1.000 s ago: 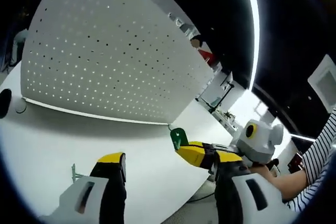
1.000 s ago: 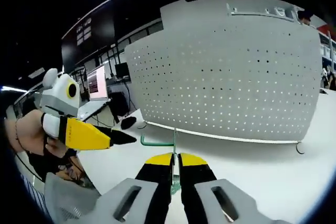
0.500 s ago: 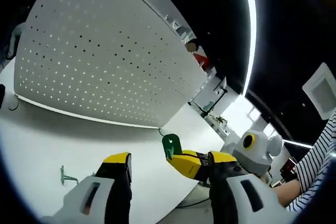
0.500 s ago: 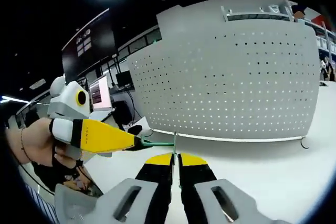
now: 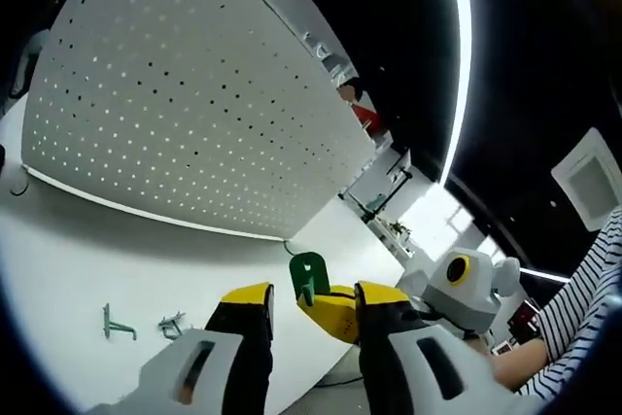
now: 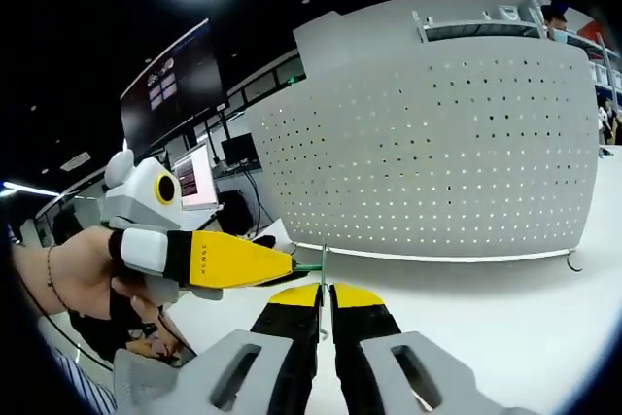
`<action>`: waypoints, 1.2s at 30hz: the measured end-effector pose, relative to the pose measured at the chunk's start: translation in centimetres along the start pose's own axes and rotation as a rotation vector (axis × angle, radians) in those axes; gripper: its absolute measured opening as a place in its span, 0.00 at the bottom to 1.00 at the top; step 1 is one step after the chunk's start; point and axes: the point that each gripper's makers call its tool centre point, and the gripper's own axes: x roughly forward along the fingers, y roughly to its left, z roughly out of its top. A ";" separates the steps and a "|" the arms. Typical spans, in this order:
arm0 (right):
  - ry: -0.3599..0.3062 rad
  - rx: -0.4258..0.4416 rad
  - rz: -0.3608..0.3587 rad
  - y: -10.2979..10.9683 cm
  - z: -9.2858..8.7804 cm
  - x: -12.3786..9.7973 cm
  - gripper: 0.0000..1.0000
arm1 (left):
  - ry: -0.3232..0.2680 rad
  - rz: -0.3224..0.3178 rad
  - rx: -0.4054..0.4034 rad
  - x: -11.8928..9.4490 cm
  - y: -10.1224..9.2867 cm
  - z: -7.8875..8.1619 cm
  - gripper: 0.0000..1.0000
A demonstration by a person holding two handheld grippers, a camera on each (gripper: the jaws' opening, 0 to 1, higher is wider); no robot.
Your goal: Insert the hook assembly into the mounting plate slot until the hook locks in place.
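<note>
Hook: we see a green hook (image 5: 309, 277) pinched in the right tongs (image 6: 324, 300), above the white desk (image 5: 68, 259), near the pegboard (image 5: 185, 94).
Change: our left tongs (image 5: 311, 310) have narrowed and drawn in around the hook since a second ago.
Left tongs: jaws part-spread, flanking the hook; contact unclear.
Right tongs: pressed together on the hook.
Hidden: small green pieces (image 5: 119, 323) on the desk, hard to identify.

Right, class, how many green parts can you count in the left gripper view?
2 for certain: one green part held by the right gripper, another lying on the white table. A small piece beside that one is too unclear to count.
</note>
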 end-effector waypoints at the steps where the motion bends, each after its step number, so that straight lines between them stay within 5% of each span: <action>1: 0.000 -0.001 0.000 0.1 0.0 0.0 0.01 | -0.004 -0.010 -0.011 0.0 -0.2 0.0 0.28; 10: -0.004 -0.013 0.010 0.6 0.0 0.0 0.01 | -0.018 -0.017 -0.059 -0.5 0.0 -0.3 0.17; 36: -0.027 -0.057 0.018 1.2 0.1 0.0 0.01 | -0.025 -0.032 -0.175 -0.5 0.3 -0.1 0.04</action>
